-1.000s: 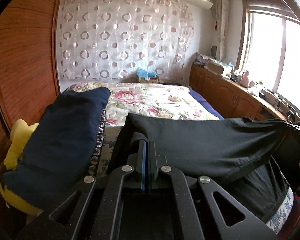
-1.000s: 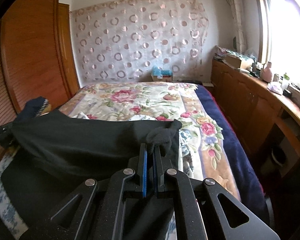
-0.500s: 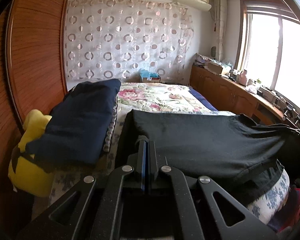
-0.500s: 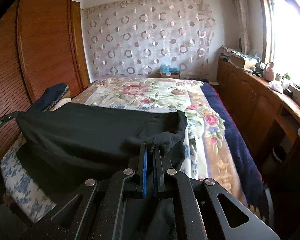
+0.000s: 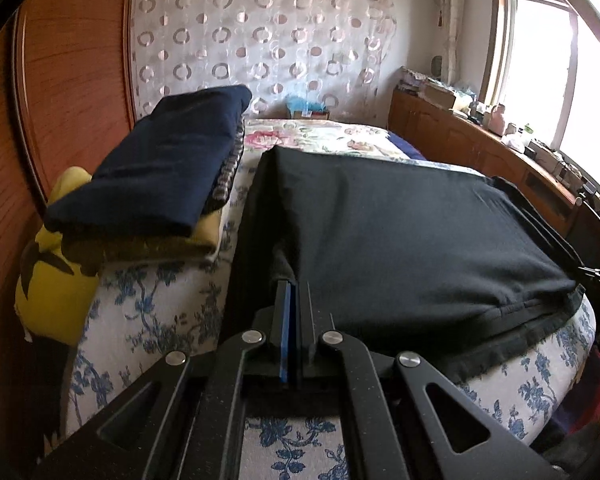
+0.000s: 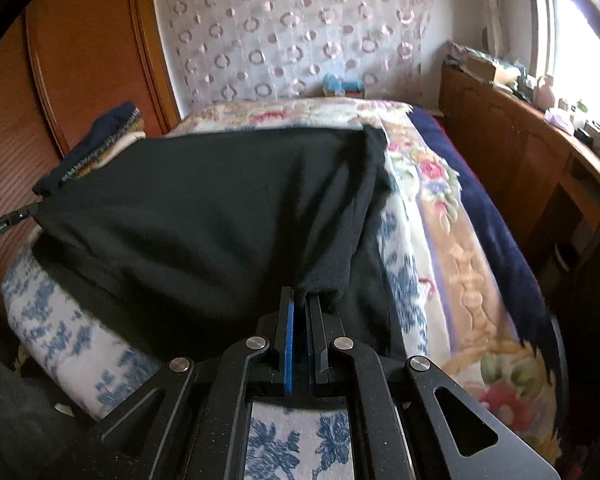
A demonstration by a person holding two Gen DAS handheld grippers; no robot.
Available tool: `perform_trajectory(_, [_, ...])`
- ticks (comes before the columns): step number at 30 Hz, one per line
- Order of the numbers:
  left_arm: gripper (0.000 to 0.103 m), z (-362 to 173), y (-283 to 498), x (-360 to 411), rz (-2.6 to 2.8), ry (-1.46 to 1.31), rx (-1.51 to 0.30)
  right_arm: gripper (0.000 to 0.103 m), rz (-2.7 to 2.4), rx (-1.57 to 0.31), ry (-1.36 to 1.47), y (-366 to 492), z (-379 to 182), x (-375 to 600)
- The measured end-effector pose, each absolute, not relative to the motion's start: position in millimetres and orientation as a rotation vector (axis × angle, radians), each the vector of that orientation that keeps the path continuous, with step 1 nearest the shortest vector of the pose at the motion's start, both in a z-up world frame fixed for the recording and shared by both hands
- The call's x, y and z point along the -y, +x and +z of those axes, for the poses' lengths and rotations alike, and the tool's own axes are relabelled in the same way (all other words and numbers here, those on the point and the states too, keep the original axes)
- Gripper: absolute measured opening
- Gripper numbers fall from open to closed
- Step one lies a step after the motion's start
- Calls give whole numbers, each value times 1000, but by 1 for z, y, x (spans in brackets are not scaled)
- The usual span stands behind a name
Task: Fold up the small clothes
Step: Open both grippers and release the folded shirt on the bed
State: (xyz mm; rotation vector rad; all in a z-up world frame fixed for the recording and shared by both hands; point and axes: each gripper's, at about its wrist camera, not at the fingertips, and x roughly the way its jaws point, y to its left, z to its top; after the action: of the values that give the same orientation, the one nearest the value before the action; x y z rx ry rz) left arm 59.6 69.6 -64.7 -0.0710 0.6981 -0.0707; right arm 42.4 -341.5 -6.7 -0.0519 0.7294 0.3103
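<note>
A black garment (image 5: pixel 412 232) lies spread over a blue-and-white floral cushion (image 5: pixel 152 312), folded over itself, with a lower layer showing along the near edge. My left gripper (image 5: pixel 290 286) is shut on its near left corner. My right gripper (image 6: pixel 300 296) is shut on its near right corner, where the black garment (image 6: pixel 204 208) bunches at the fingertips. The left gripper's tip (image 6: pixel 20 214) shows at the far left of the right wrist view, and the right gripper's tip (image 5: pixel 598 270) shows at the right of the left wrist view.
A folded navy garment (image 5: pixel 160 164) sits on a yellow-and-brown one (image 5: pixel 56 276) to the left. A wooden wardrobe (image 5: pixel 60 80) stands at left. A flowered bed (image 6: pixel 432 184) lies beyond. A wooden cabinet (image 6: pixel 512 140) with clutter runs under the window at right.
Both grippers have come down and toward me with the black garment, which now lies flat on the cushion instead of hanging stretched in the air.
</note>
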Motion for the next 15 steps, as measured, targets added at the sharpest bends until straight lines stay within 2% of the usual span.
perform_trajectory(2, [2,-65,57,-69,-74,-69,-701,4,305,-741,-35,43,-6,343])
perform_trajectory(5, [2,-64,54,-67,-82,-66,-701,11,306,-723,-32,46,5,346])
perform_trajectory(7, [2,-63,52,-68,-85,-60,-696,33,296,-708,-43,41,11,346])
perform_trajectory(8, [3,-62,51,-68,-83,-56,-693,37,289,-695,-46,37,13,348])
perform_trajectory(9, [11,-61,50,-70,-81,-53,-692,39,278,-684,-47,36,16,352])
perform_trajectory(10, [24,-60,49,-71,-83,-52,-687,40,267,-677,-48,33,17,356])
perform_trajectory(11, [32,-59,47,-72,-92,-56,-679,40,250,-672,-48,35,19,360])
perform_trajectory(12, [47,-58,46,-73,-102,-61,-673,40,235,-671,-46,36,20,364])
perform_trajectory(13, [55,-58,46,-73,-106,-63,-673,40,223,-675,-45,38,18,368])
perform_trajectory(15, [64,-59,48,-72,-114,-65,-685,40,197,-695,-52,44,13,372])
